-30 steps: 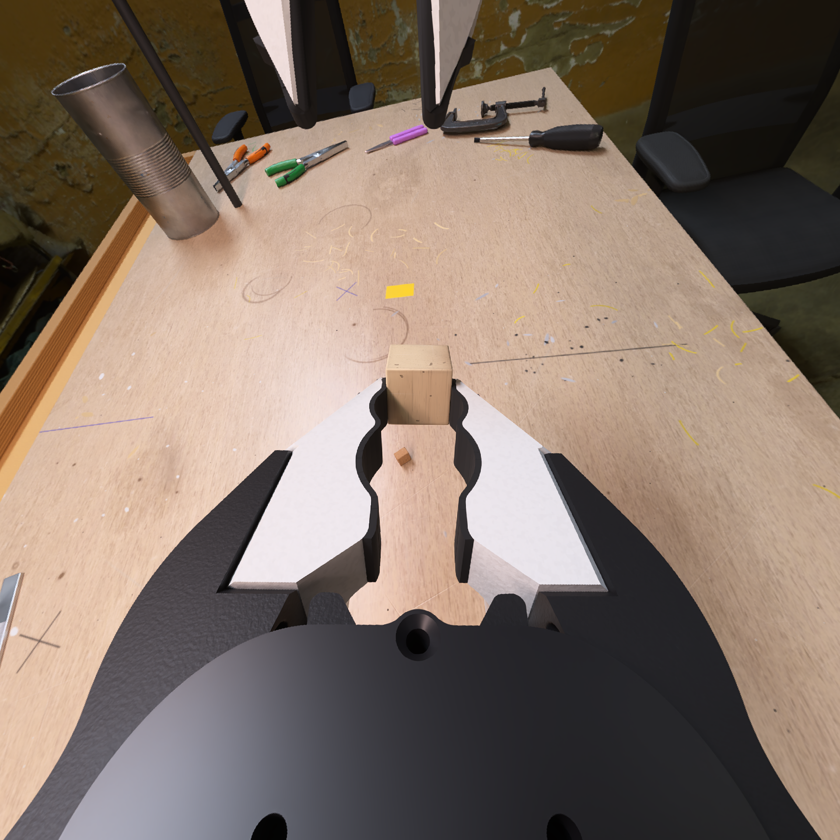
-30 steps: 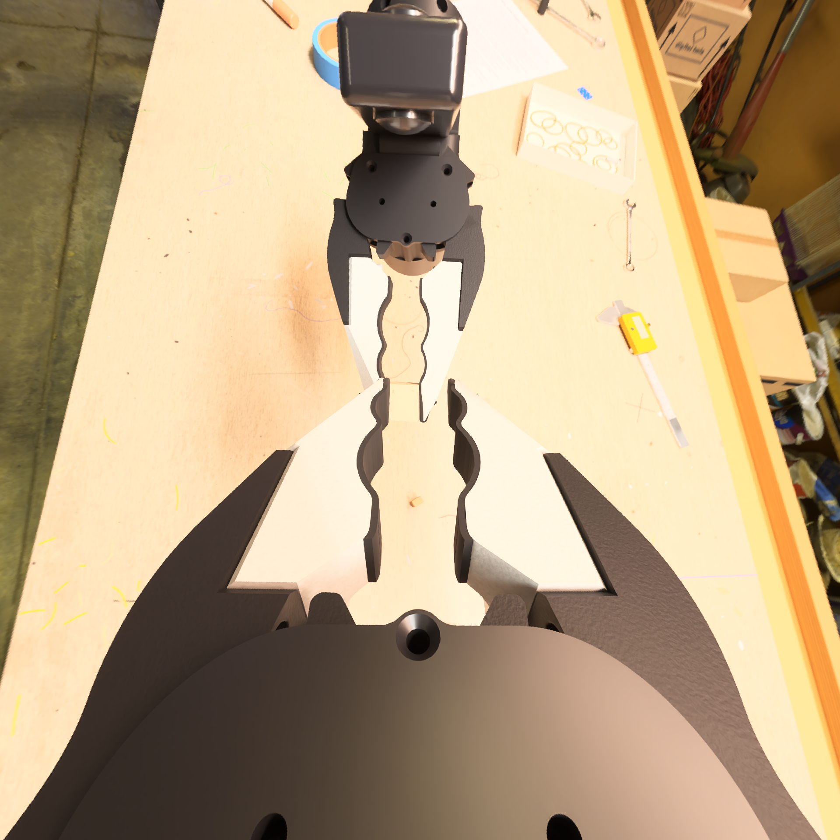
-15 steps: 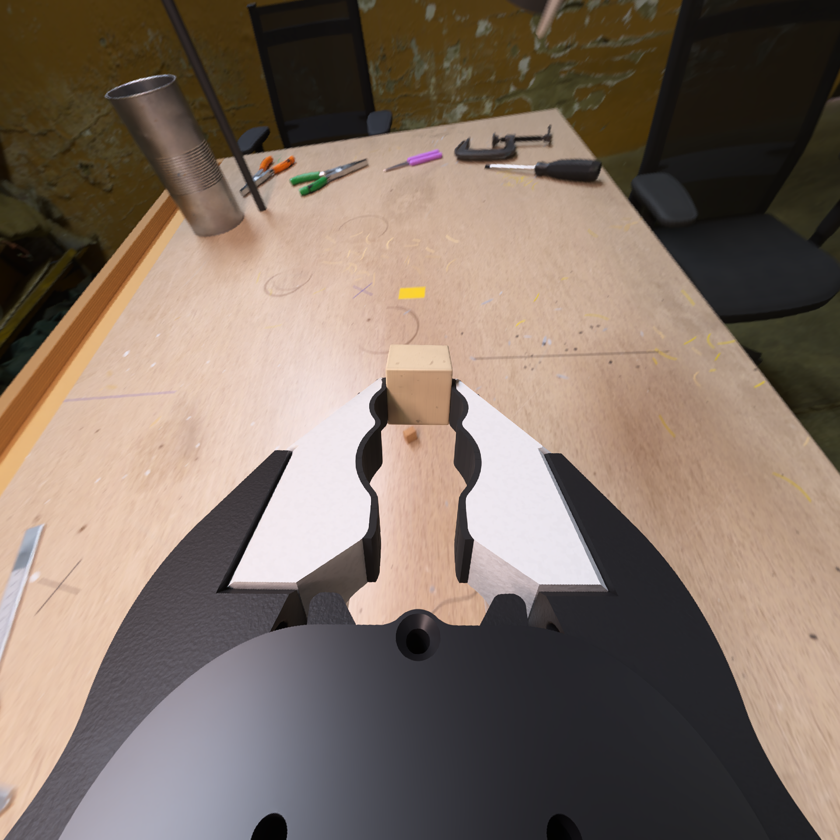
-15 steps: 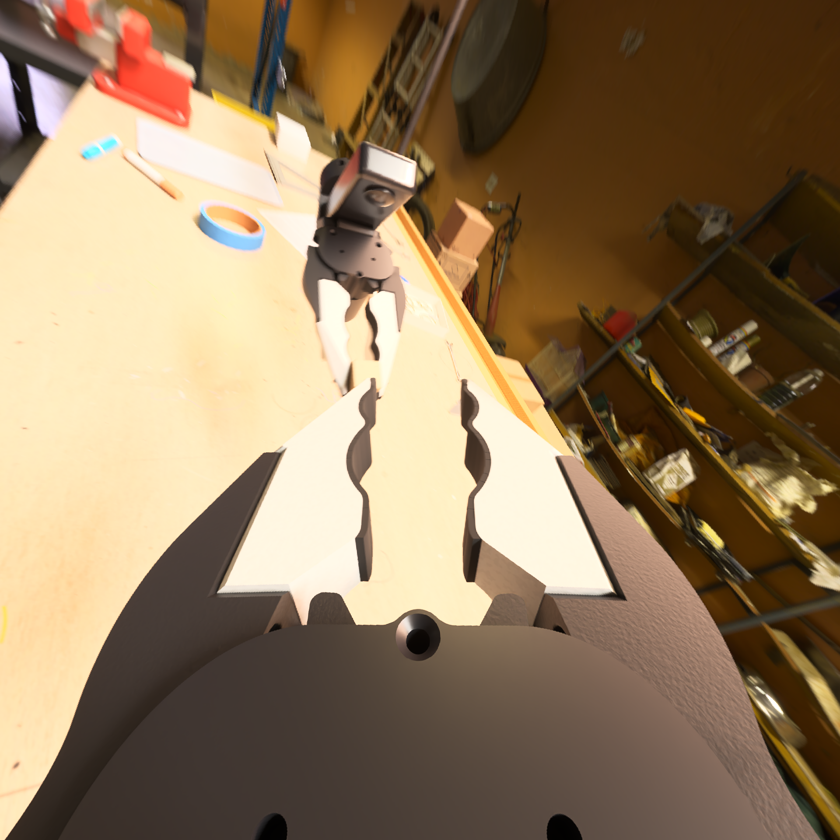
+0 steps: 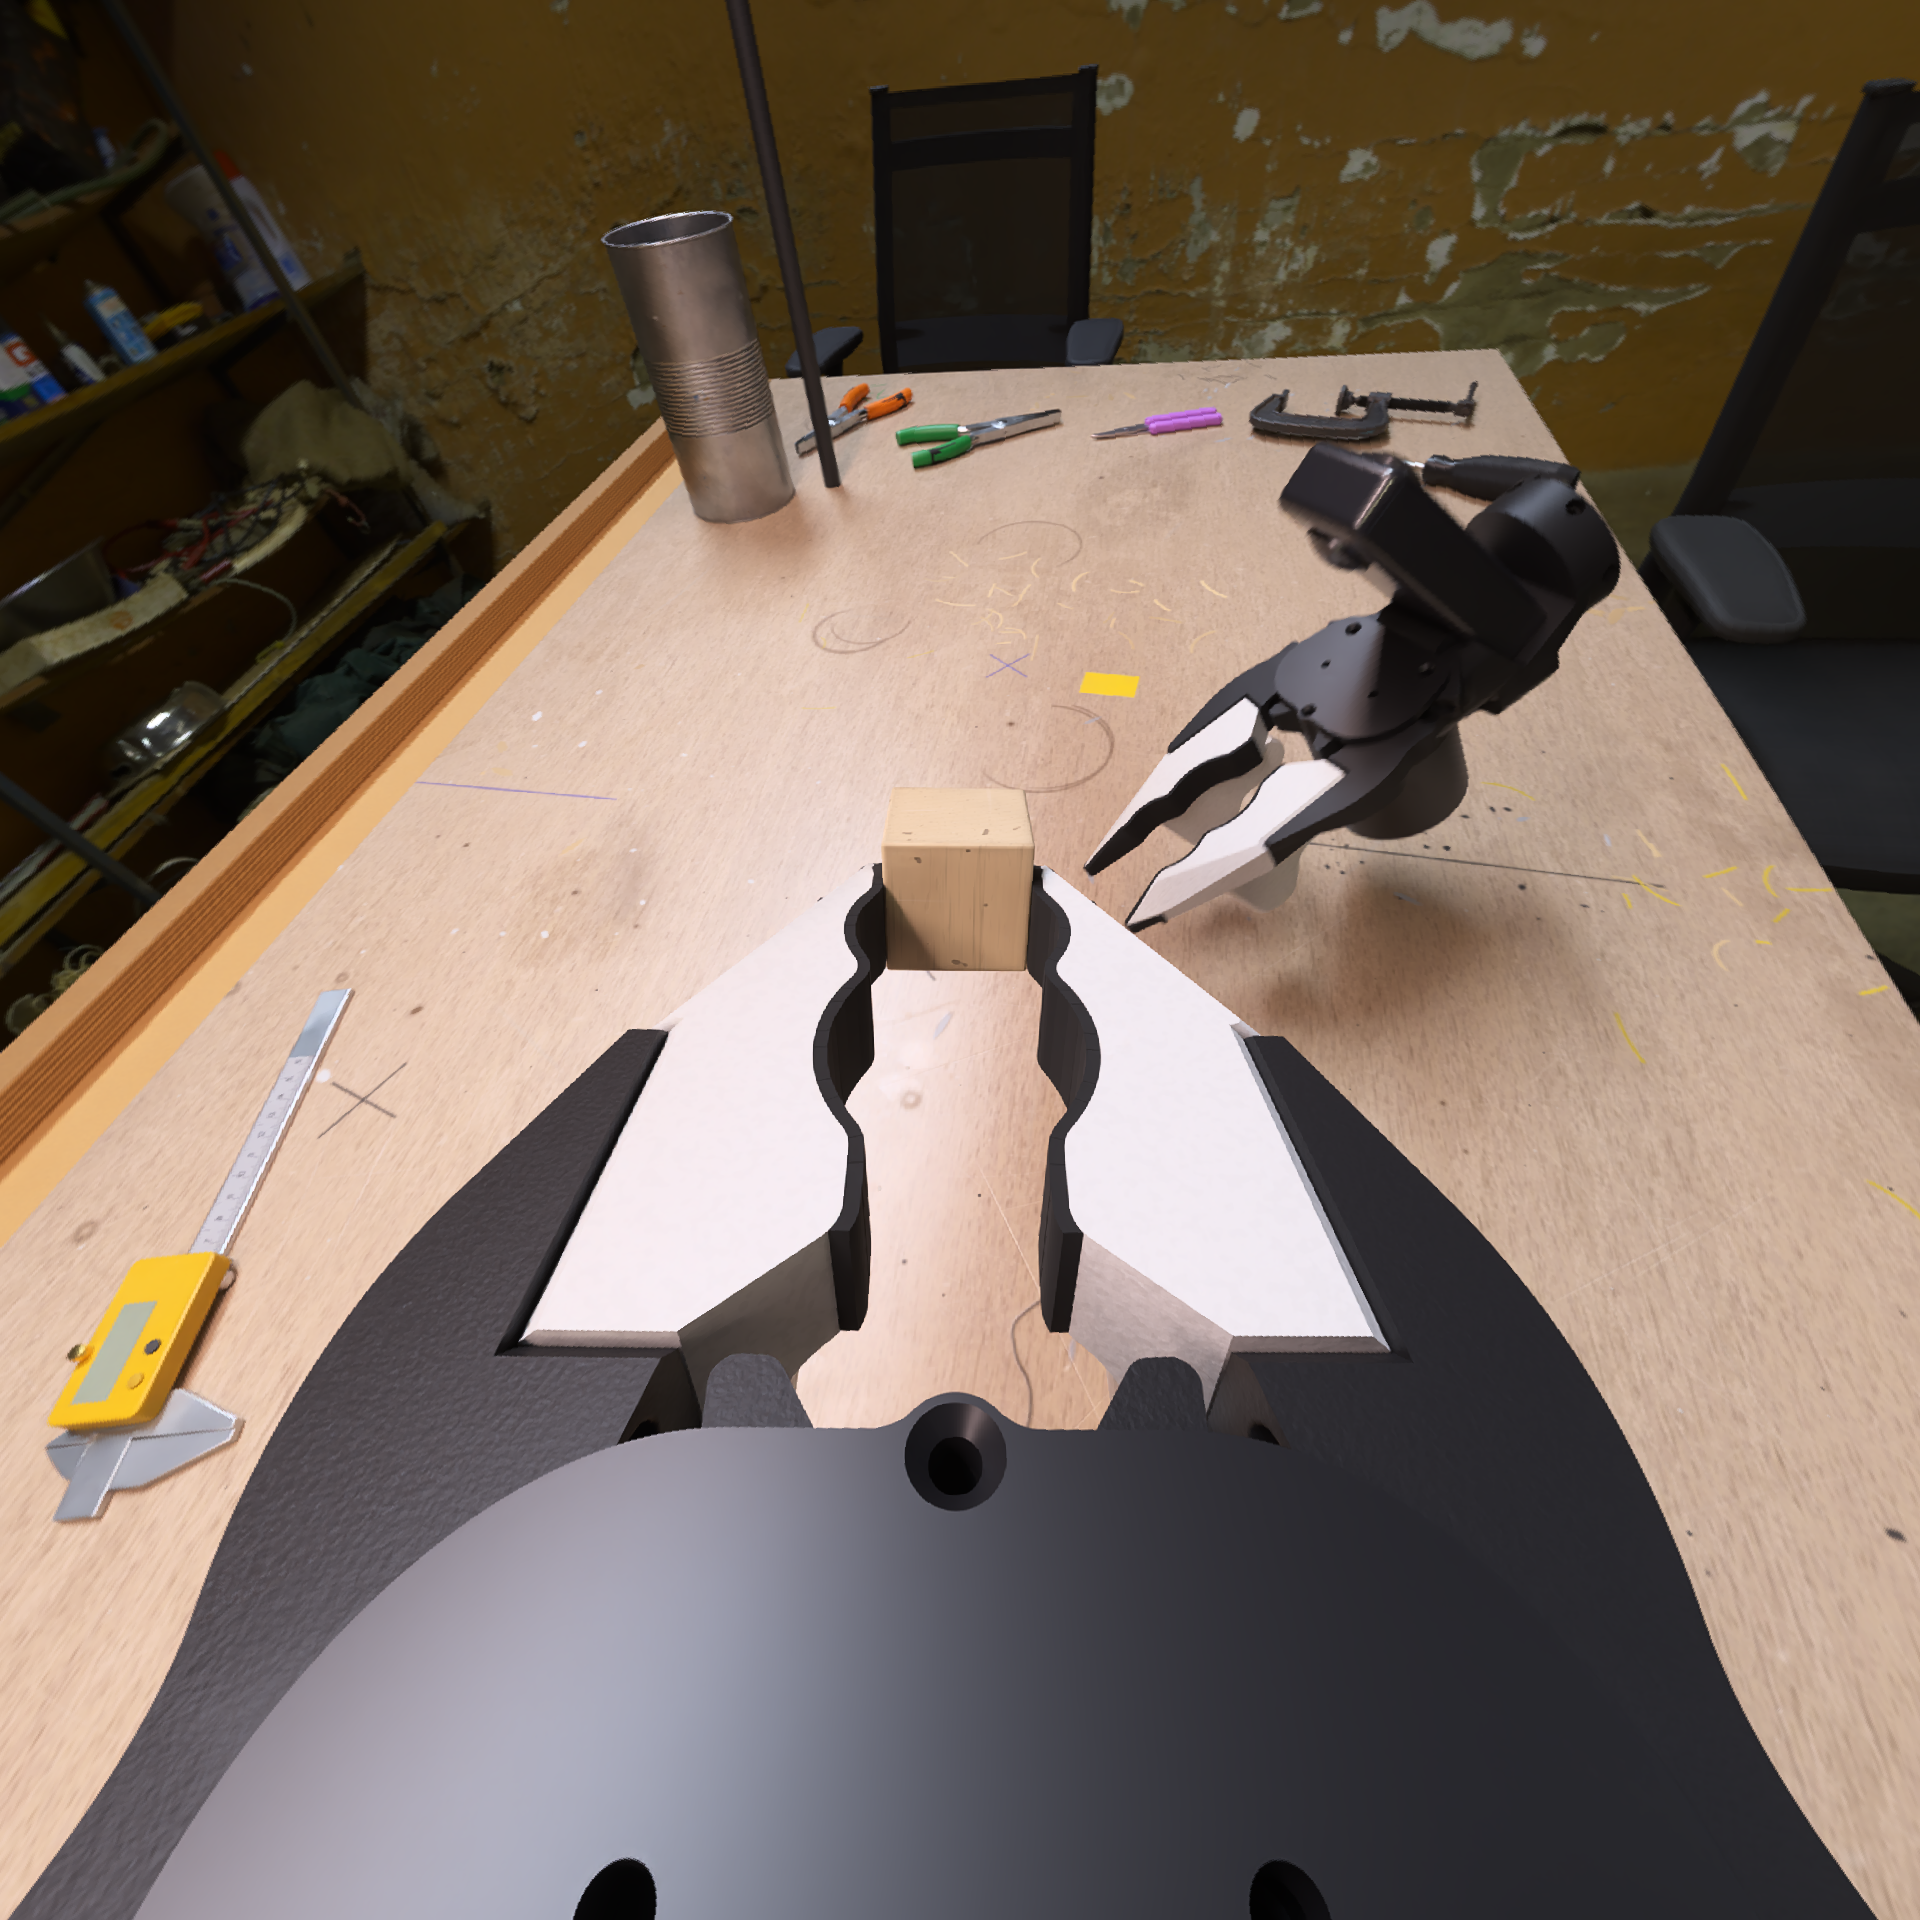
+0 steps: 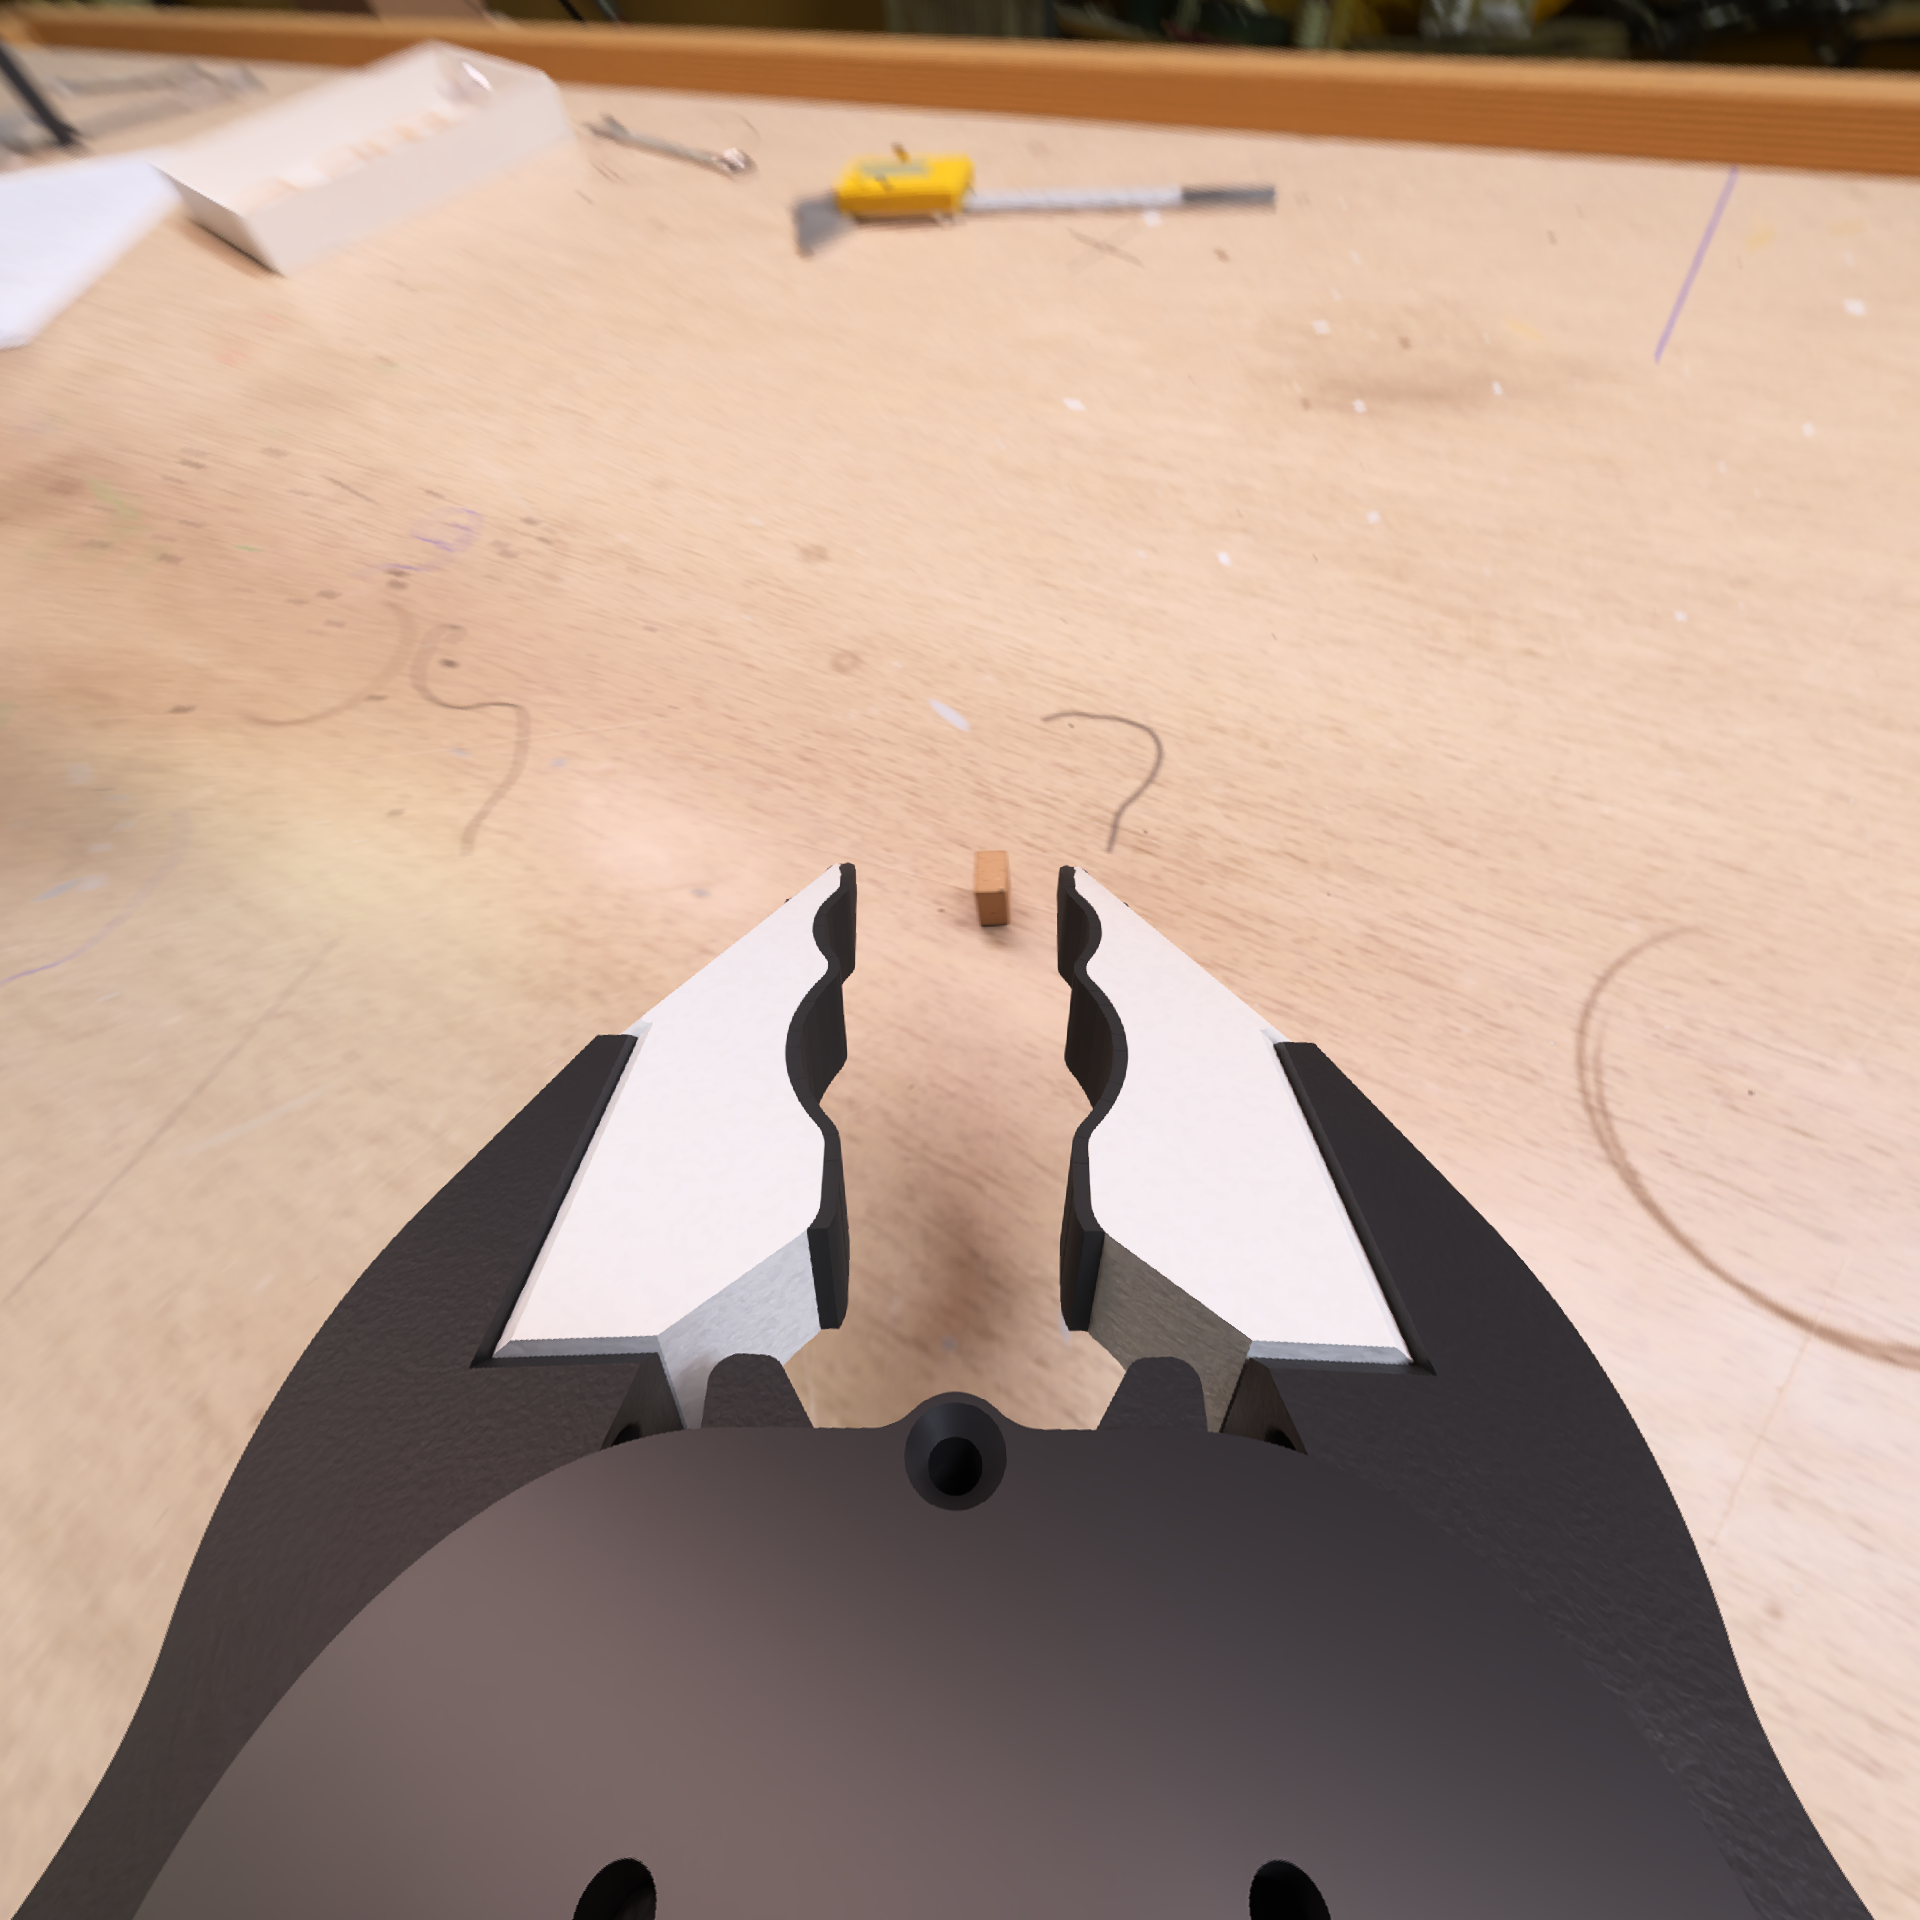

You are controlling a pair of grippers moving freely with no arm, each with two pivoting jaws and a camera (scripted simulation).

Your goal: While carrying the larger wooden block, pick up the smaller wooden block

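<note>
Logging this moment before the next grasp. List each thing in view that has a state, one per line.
left gripper: shut on the larger wooden block, held off the table.
larger wooden block: clamped between the jaws at their tips, upright.
right gripper: jaws open, empty, aimed at the smaller wooden block.
smaller wooden block: resting on the table, untouched, just beyond the jaw tips.
metal tube: standing upright.
green-handled pliers: lying flat, handles spread.

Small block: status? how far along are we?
Done: the left claw is shut on the big block, which it holds clear of the table. In hand: the right claw is open and low, aimed at the small block, which sits on the table just past its tips, nearer the right-hand finger. Left: move in around the small block, close and lift it.
</note>
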